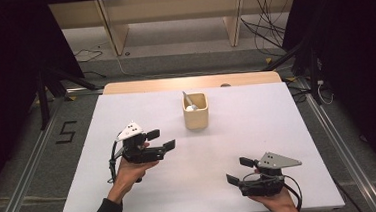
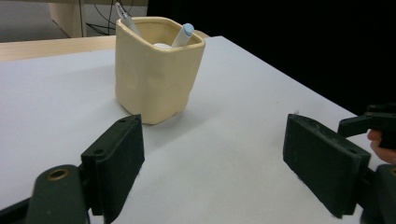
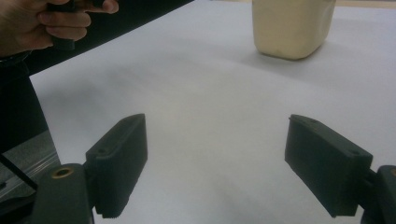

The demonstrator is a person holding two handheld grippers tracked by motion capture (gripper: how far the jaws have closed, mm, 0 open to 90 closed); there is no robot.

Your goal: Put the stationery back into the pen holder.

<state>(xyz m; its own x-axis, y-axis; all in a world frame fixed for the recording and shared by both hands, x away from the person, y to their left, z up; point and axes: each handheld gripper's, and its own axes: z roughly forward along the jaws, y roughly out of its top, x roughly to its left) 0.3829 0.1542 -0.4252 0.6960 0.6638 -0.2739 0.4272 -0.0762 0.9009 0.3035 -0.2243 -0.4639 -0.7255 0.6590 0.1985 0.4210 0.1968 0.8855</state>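
Cup (image 1: 196, 113) sits upright on the white worktop (image 1: 258, 131), toward the 12 o'clock edge, roughly centred. It's a cream ceramic holder with two pens (image 2: 182, 35) leaning inside, plus something white lower down that can't be identified.

Left gripper (image 1: 159, 140) hovers at about 8 o'clock from the cup, jaws spread wide, nothing between them. The left gripper view has the cup just ahead and off to the left of its jaw line, near but not touching. Right gripper (image 1: 239, 170) is well apart at about 5 o'clock from the cup, low near the front edge, jaws also spread and empty; the right gripper view puts the cup (image 3: 292, 28) far ahead, toward 1 o'clock.

Judgement: the step looks like an approach to the cup or its pens, with the left gripper best placed. To do it well:
- swing the left gripper so the cup centres between the jaws before closing
- if going for a pen, come from above and pinch the exposed cap end
- steady the cup wall with the right gripper; a tall, light holder could tip under side load.
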